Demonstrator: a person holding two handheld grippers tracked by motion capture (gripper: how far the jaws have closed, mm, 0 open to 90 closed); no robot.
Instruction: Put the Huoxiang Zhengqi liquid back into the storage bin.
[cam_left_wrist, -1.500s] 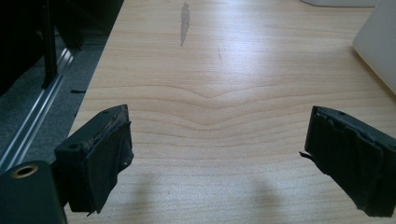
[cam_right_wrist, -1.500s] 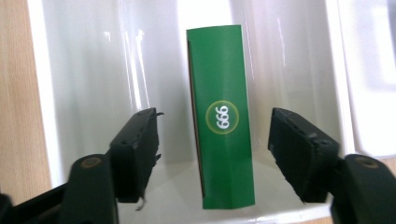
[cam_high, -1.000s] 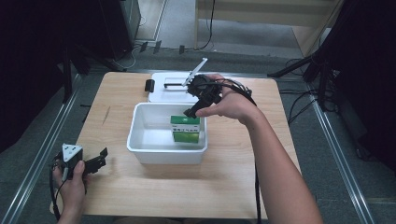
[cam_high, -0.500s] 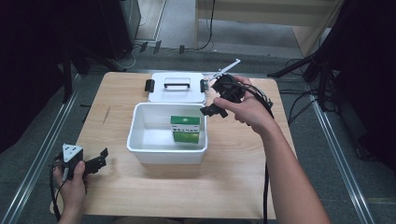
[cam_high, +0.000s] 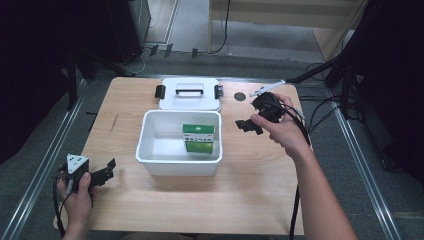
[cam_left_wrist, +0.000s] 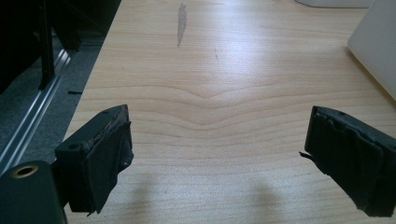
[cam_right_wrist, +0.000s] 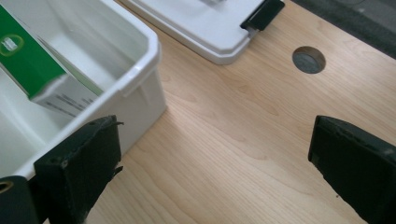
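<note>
1. Right gripper (cam_high: 245, 125): jaws spread wide, nothing between them; they have just been opening. It hangs over bare wooden tabletop (cam_high: 250, 200), just to the right of the white bin (cam_high: 177, 165).
2. Left gripper (cam_high: 107, 170): jaws spread, empty, low over the near-left corner of the tabletop, well apart from the bin.
3. Green carton (cam_high: 199, 137): stands inside the bin toward its right wall; in the right gripper view it lies ahead and to the left of the jaws, tilted (cam_right_wrist: 28, 60).
4. White lid (cam_high: 189, 95) with black latches: flat on the table beyond the bin, ahead of the right gripper.
5. Risk, lid fitting: the carton looks tall and leaning; judged likely to foul the lid if it is pressed on, leaving the latches unable to catch.
6. Risk, bin shift: the right gripper's left jaw sits close to the bin wall; a sideways swing could knock the light bin and topple the carton.
7. Risk, cable: the trailing cable could snag the table edge.
</note>
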